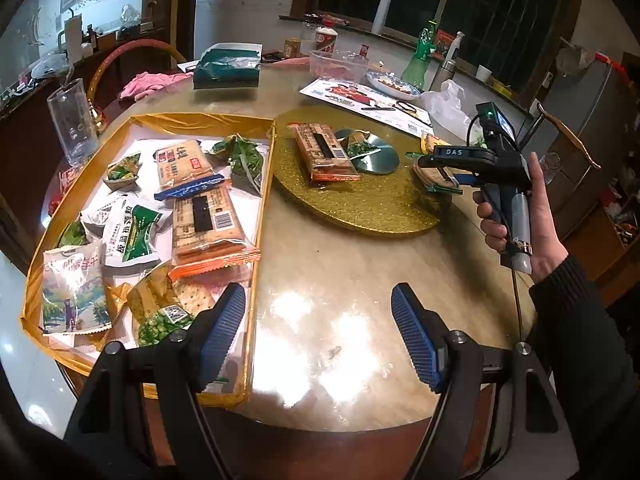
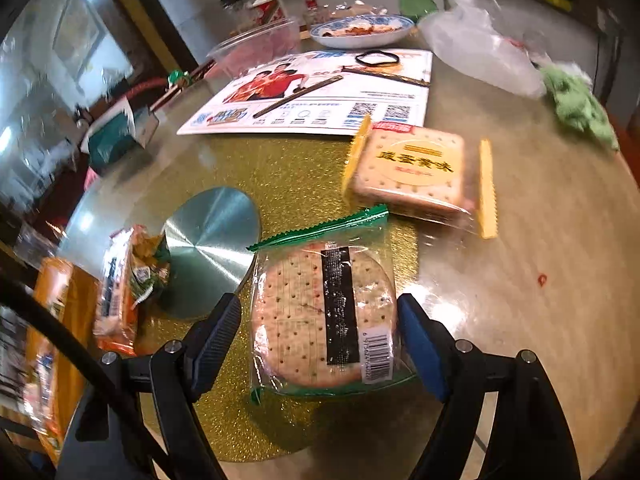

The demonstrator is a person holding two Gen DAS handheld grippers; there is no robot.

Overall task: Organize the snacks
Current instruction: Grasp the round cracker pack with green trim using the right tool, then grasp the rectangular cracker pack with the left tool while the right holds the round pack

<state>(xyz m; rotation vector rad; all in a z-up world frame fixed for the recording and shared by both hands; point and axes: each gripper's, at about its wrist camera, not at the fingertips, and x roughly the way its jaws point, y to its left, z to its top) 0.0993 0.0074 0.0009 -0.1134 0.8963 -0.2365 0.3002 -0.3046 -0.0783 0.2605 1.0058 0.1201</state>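
Nearest in the right wrist view, the right tool (image 2: 320,336) is seen spread wide, its blue pads flanking a green-edged cracker pack (image 2: 324,316) without visibly pressing on it. The pack lies flat on the gold glitter mat (image 2: 288,168), which rests on the worktop (image 2: 540,240). It is judged light, its film slippery and crinkly, the round crackers inside brittle; a hold across the two long sides, gently closed, is advised, so that nothing is crushed. Just beyond, a yellow-edged cracker pack (image 2: 416,172) is seen, probably as fragile. The left tool (image 1: 320,336) is held spread and empty over bare worktop, beside the gold-lined tray (image 1: 200,120) where other snack packs (image 1: 208,220) are already gathered.
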